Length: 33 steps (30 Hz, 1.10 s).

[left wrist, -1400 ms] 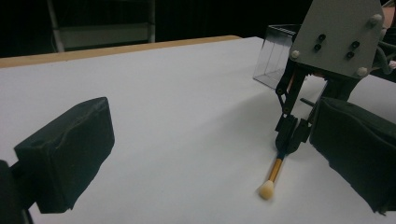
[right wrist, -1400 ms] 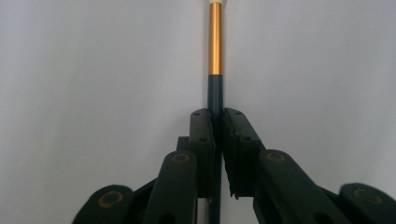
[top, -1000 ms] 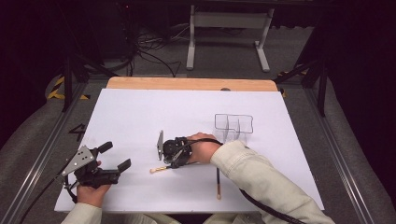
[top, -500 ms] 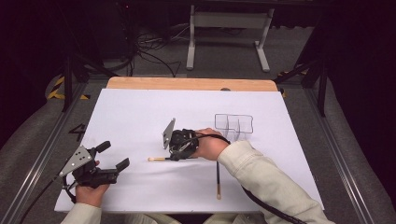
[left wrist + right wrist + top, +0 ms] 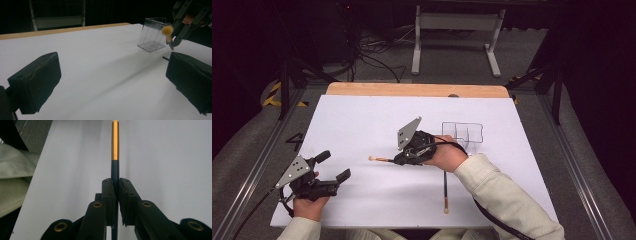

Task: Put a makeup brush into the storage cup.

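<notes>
A: Nearest to you, your left hand-held gripper (image 5: 333,173) sits low over the white table (image 5: 362,125) with its jaws spread wide and nothing between them.

B: And the second stick (image 5: 445,190) lying by your right sleeve?

A: It rests flat on the table, dark shaft with a pale tip toward you. Leave it for now.

B: What about the one you've got?

A: Your right hand-held gripper (image 5: 398,160) is clamped on the stick (image 5: 115,157), pinching the dark shaft so the gold end pokes out ahead. From above it hangs about level over the middle of the table, pale end pointing left.

B: How will it behave?

A: I'd judge it light and stiff, but thin, smooth and round, so it could roll or pivot between the pads. You're holding it off-centre; a long free end can swing. Keep the squeeze firm and your wrist slow.

B: And beyond that?

A: The clear plastic holder (image 5: 463,135) stands just past your right hand. It looks light enough to tip if the stick knocks its rim.
</notes>
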Each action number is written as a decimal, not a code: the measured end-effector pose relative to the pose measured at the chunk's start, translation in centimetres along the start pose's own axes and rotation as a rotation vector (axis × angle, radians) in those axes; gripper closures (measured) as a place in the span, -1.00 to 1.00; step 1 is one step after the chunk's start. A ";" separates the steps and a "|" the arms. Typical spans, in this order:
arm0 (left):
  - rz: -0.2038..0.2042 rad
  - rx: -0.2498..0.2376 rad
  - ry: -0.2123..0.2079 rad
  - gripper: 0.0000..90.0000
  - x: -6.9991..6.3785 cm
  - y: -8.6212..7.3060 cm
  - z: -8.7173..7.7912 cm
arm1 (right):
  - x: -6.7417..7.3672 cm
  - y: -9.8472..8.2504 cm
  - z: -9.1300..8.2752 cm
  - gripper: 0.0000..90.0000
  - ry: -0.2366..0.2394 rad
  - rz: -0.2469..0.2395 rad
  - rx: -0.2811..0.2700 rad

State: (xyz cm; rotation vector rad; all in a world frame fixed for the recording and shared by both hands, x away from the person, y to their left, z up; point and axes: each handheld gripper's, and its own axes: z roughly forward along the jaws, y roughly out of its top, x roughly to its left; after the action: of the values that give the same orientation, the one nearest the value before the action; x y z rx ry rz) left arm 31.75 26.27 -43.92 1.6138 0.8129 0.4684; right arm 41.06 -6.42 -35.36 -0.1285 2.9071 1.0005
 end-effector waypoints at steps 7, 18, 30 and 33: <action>-0.003 0.003 -0.001 -0.98 0.0 0.0 0.2 | 0.0 -0.3 -2.3 0.85 -0.038 0.030 -0.105; 0.001 0.007 -0.010 -0.98 0.0 0.1 0.6 | 0.0 -1.6 -4.8 0.85 -0.084 0.106 -0.290; 0.002 0.012 -0.017 -0.98 0.0 0.2 1.1 | 0.7 -2.9 -7.8 0.85 -0.159 0.147 -0.477; 0.002 0.012 -0.018 -0.98 -0.1 0.2 1.1 | 0.9 -3.1 -8.4 0.85 -0.172 0.151 -0.504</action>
State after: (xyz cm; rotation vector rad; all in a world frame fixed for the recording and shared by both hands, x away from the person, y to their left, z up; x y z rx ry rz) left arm 32.54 25.44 -43.99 1.6282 0.8020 0.4499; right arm 40.16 -14.11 -30.73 0.1489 2.4810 1.6585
